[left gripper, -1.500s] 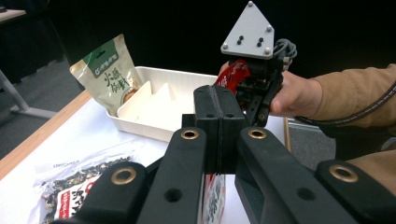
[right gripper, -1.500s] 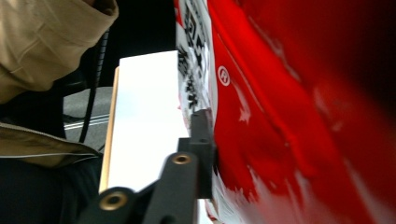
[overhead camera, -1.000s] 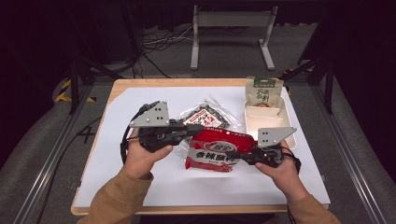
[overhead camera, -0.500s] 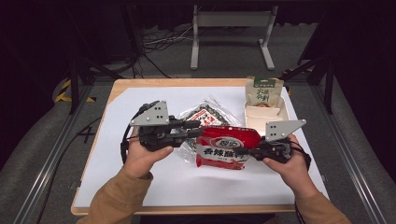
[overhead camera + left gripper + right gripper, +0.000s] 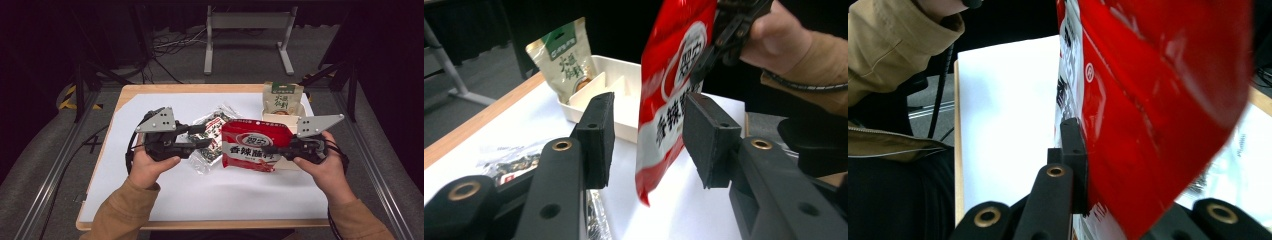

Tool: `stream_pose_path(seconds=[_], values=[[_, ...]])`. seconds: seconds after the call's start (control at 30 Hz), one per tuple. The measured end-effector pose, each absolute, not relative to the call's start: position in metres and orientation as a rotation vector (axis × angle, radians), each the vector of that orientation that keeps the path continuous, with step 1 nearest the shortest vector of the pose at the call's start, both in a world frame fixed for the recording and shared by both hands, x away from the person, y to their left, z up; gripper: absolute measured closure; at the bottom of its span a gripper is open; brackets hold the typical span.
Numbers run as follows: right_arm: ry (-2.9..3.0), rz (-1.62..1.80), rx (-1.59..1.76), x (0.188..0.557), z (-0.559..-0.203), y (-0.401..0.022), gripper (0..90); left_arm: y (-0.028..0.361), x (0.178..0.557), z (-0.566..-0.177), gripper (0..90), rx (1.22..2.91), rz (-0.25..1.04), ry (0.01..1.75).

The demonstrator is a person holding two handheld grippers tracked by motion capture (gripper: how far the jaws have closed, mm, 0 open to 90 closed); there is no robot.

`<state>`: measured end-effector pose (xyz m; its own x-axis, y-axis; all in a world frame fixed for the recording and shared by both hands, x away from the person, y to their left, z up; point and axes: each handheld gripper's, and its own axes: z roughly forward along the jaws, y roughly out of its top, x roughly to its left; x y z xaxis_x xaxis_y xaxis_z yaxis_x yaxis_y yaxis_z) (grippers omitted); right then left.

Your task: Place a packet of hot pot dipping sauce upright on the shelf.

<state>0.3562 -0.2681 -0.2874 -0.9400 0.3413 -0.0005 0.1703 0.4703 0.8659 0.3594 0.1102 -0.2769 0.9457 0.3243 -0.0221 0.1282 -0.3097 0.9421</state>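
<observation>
As your left tool lets go, jaws apart, your right tool lifts the clamped red pouch alone.

The person wore tan sleeves with ribbed cuffs. Each gripper was black: the left gripper and the right gripper each carried a grey three-cornered plate dotted with small holes (brass-ringed screw holes marked the jaws), and black cables trailed behind.
</observation>
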Motion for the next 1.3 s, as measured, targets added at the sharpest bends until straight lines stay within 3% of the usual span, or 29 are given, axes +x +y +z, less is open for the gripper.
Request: stream_pose_path(seconds=[0.37,1.3], values=[[2.503,1.433,0.496,0.364,-0.264,-0.275,89.7,0.117,0.369,-0.285,51.1,1.897,0.206,0.367],[2.358,1.388,0.613,0.404,-0.230,-0.305,89.6,0.136,0.386,-0.305,49.9,1.880,0.230,0.474]])
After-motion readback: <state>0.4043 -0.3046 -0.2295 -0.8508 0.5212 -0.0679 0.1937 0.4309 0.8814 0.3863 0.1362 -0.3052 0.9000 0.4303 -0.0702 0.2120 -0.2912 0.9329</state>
